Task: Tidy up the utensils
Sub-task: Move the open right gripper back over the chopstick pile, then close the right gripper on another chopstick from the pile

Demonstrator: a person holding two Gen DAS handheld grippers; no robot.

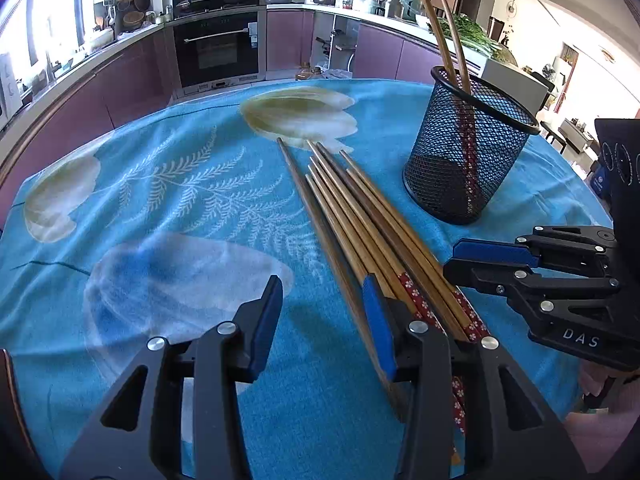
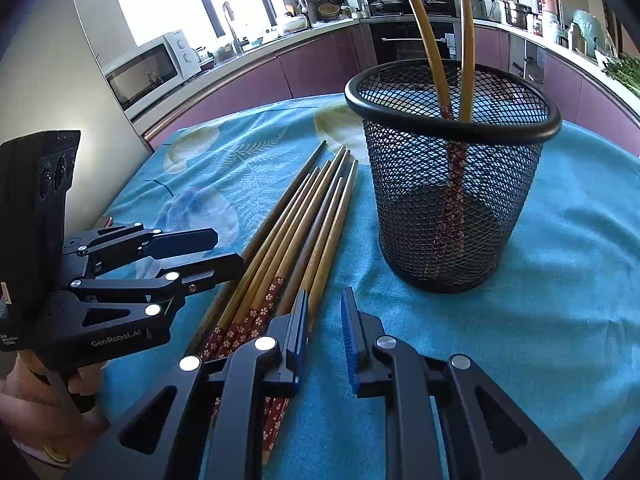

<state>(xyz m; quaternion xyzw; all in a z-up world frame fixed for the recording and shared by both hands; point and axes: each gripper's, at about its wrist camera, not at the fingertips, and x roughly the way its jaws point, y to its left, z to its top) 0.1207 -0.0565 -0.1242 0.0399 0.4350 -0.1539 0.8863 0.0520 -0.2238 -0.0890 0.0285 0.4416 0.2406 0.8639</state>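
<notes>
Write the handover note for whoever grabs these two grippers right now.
Left gripper: open, low over the near ends of the loose chopsticks, with the darkest one lying between its fingers, not pinched.
Right gripper: jaws nearly together, nothing between them, at the right edge of the same pile.
Mesh cup: upright on the blue cloth, right of the pile.
Done: two chopsticks stand in the cup.
Left: the whole pile on the cloth goes into the cup.

Nine loose chopsticks (image 1: pixel 352 216), one mesh cup (image 1: pixel 468 160)
</notes>
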